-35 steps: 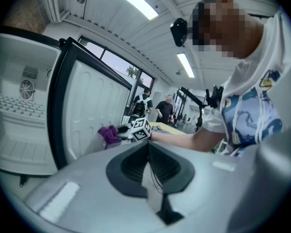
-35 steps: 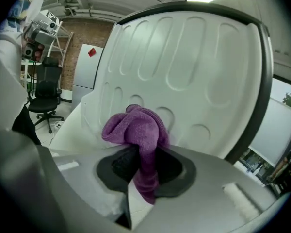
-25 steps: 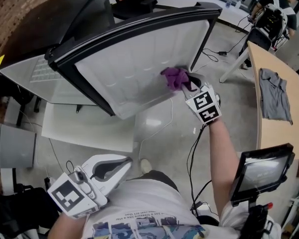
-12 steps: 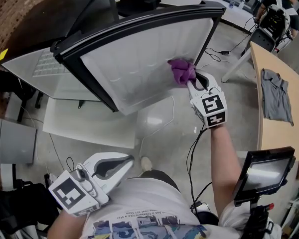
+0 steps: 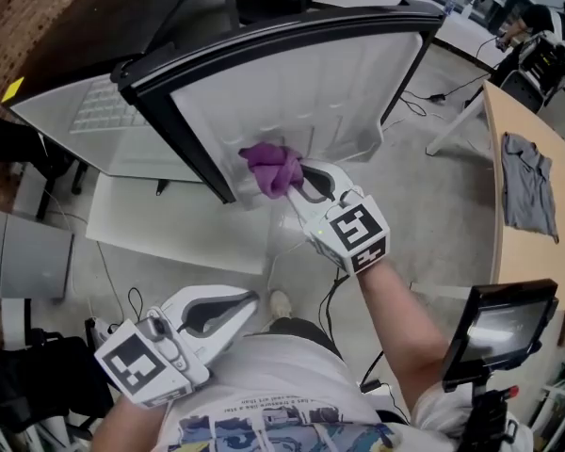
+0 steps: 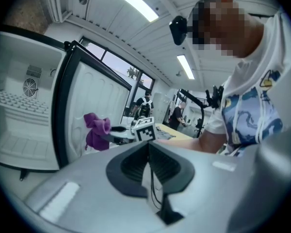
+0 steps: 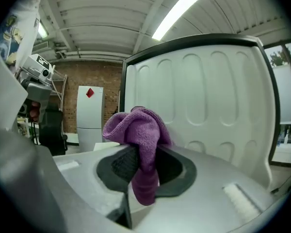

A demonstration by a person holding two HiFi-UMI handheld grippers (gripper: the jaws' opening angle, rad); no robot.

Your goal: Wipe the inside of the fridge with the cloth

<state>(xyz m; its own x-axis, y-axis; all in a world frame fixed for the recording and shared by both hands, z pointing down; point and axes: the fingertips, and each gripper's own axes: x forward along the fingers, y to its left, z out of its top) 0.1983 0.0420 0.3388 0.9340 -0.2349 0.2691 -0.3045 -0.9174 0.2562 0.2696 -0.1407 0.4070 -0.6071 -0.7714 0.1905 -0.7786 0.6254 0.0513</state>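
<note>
At the right tool's (image 5: 297, 182) tip sits the purple cloth (image 5: 271, 168), pinched between both jaws. Its long axis runs along the jaws: the bunched head bulges past the fingertips toward the door, and a narrow tail points back between the pads toward the tool's body. Just ahead of the tool, the cloth's head lies against the white ribbed liner of the open fridge door (image 5: 311, 92), low on the panel beside its black edge. In the right gripper view the cloth (image 7: 140, 135) covers the middle of the liner. Well behind and below that tool, the left tool (image 5: 250, 299) hangs by the person's shirt with its jaws pressed together and nothing between them, pointing toward the fridge's white interior (image 6: 19, 106).
</note>
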